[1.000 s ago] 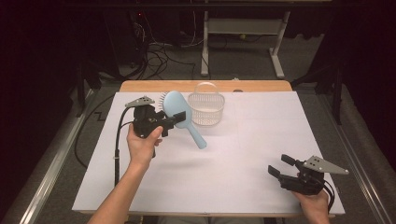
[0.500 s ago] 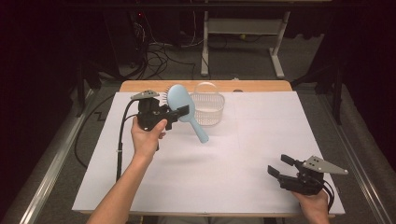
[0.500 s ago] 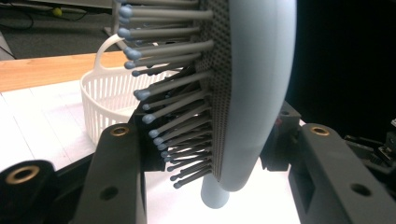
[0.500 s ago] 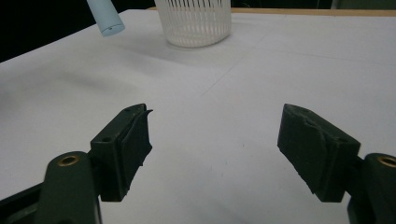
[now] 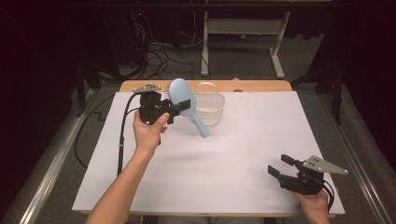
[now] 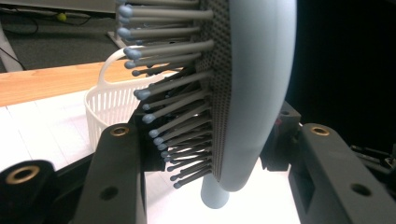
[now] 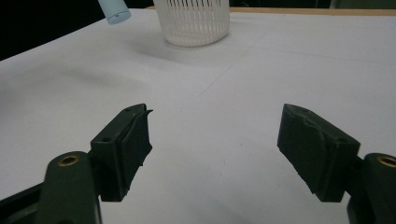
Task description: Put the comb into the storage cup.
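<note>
We see the left gripper (image 5: 183, 106) clamped on the brush (image 5: 184, 99) (handle down) beside the basket (image 5: 212, 109). The right gripper (image 5: 280, 166) is agape, empty

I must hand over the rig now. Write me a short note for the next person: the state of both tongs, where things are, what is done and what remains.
Left tongs: shut on the blue hairbrush, held in the air beside the white basket, handle pointing down.
Right tongs: open, empty, low over the white sheet at the near right.
Done: brush picked up.
Left: probably put the brush into the basket, which looks empty; then release.
</note>
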